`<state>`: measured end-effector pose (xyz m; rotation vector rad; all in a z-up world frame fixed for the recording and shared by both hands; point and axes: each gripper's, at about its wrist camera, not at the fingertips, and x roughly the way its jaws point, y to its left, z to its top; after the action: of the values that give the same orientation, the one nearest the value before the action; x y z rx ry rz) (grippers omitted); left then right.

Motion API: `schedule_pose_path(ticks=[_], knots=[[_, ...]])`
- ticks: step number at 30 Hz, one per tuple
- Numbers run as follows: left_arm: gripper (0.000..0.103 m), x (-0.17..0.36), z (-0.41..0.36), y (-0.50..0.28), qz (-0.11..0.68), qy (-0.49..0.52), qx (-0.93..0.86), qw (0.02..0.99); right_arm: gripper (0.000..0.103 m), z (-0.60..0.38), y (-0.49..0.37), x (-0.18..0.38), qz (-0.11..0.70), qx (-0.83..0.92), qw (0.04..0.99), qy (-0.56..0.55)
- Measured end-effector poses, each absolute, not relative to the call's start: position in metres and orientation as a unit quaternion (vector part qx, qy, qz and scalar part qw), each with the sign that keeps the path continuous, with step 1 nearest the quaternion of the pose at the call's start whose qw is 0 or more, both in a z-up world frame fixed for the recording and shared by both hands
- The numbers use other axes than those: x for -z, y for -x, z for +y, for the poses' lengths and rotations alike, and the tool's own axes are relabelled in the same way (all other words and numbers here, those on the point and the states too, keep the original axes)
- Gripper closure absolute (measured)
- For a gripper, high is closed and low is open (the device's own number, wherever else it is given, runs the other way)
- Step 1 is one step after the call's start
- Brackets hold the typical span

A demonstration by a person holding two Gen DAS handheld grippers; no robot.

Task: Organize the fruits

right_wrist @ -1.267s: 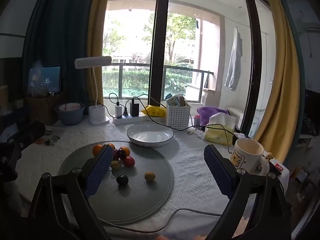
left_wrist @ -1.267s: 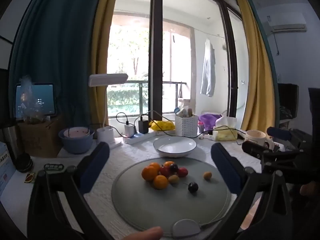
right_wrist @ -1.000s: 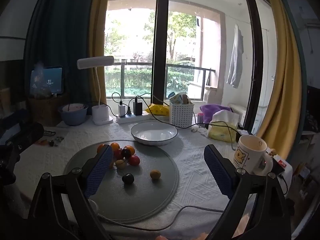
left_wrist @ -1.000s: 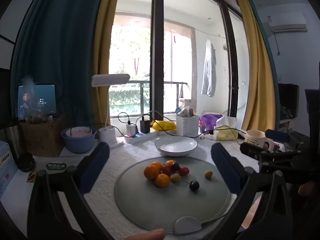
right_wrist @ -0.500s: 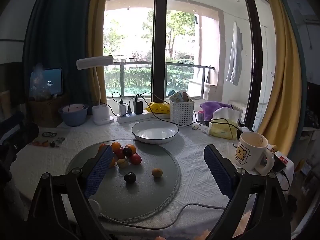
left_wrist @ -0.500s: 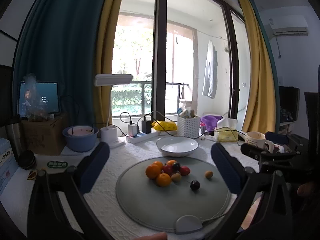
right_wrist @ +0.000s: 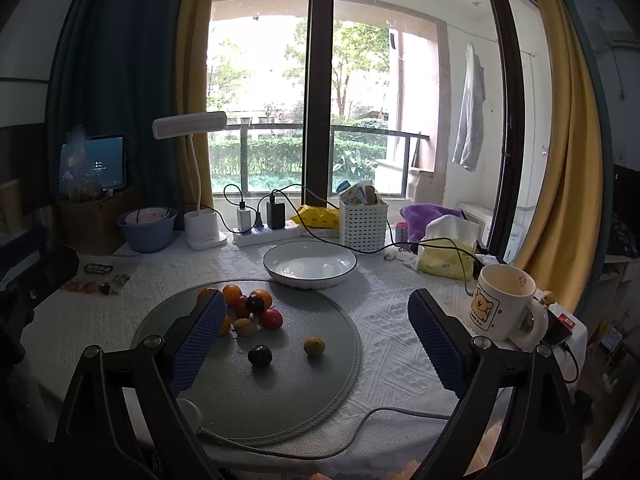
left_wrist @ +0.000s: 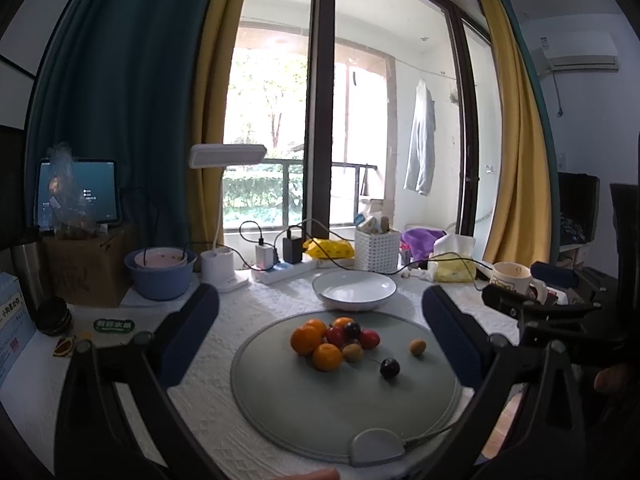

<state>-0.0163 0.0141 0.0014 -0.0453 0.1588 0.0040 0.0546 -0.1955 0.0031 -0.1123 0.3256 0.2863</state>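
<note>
From the left wrist view, the left tool (left_wrist: pixel 320 332) hangs above the worktop (left_wrist: pixel 208 392) with its two blue-padded fingers (left_wrist: pixel 192 328) spread wide and nothing between them. Under it lies a round grey mat (left_wrist: pixel 344 412). On the far part of the mat sits a heap of fruits (left_wrist: pixel 332 340): oranges, red ones and a dark one, touching each other. A dark plum (left_wrist: pixel 389 368) and a small yellow fruit (left_wrist: pixel 417 347) lie apart to the right of the heap. Behind the mat stands an empty white bowl (left_wrist: pixel 354 290). The right tool shows as a dark frame at the right edge.

From the right wrist view, the right tool (right_wrist: pixel 316 340) is likewise wide open and empty, held over the near right part of the mat (right_wrist: pixel 280 400). Its left finger (right_wrist: pixel 198 344) hides part of the heap (right_wrist: pixel 252 308). The plum (right_wrist: pixel 259 356) and the yellow fruit (right_wrist: pixel 314 346) lie between the fingers, and the bowl (right_wrist: pixel 310 264) is just behind the mat. A mug (right_wrist: pixel 506 304) stands to the right.
</note>
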Motion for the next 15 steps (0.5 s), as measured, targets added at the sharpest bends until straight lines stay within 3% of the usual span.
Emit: schedule_pose_path(ticks=[15], knots=[[0.001,-0.001,0.0136,0.0159,0.079,0.023,-0.002,0.997,0.009,-0.195,-0.0548,-0.0022,0.162,-0.143,0.975,0.058]])
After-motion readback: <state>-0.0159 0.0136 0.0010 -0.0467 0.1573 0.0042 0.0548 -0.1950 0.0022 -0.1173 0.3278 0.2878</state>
